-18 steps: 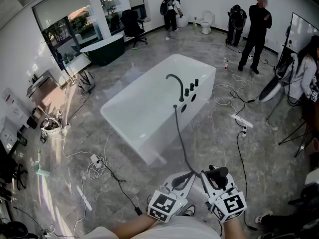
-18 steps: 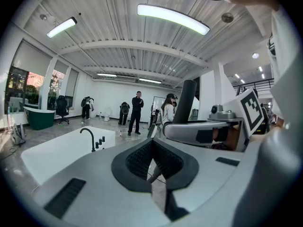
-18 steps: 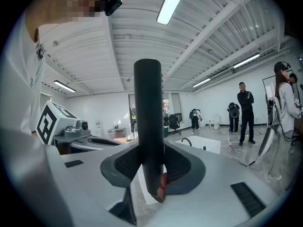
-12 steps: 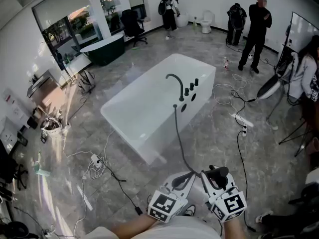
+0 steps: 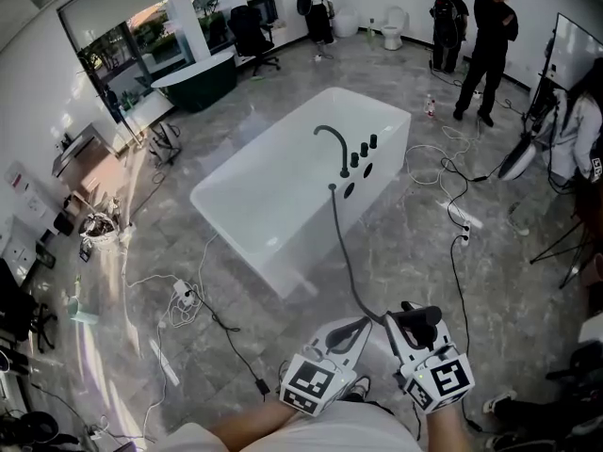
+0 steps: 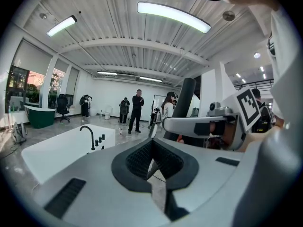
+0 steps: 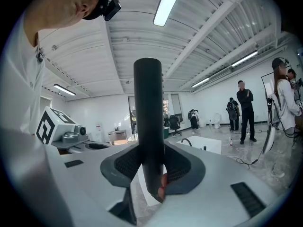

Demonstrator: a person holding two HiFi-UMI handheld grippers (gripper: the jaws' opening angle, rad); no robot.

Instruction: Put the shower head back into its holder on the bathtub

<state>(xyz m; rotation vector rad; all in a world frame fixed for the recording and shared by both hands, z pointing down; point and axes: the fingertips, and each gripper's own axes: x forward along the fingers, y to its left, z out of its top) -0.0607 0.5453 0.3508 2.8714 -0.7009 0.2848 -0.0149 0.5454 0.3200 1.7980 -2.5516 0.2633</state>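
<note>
A white freestanding bathtub [image 5: 283,196] stands on the grey floor ahead, with a dark curved faucet [image 5: 330,141] and dark knobs [image 5: 363,153] on its right rim. A dark hose [image 5: 347,257] runs from that rim down to the shower head [image 5: 420,317]. My right gripper [image 5: 407,331] is shut on this dark cylinder, which stands upright between the pads [image 7: 148,122]. My left gripper [image 5: 350,335] sits just left of it, shut and empty. In the left gripper view the closed jaws [image 6: 152,162] point toward the tub [image 6: 52,150].
Cables and a power strip [image 5: 181,299] lie on the floor left of the tub, with more cables [image 5: 452,224] to its right. People [image 5: 490,36] stand at the back right. A dark green tub [image 5: 193,83] and an office chair [image 5: 250,36] stand at the back left.
The head view has shifted, so the tub sits a little higher in the picture and both grippers a little lower. Neither grip has changed.
</note>
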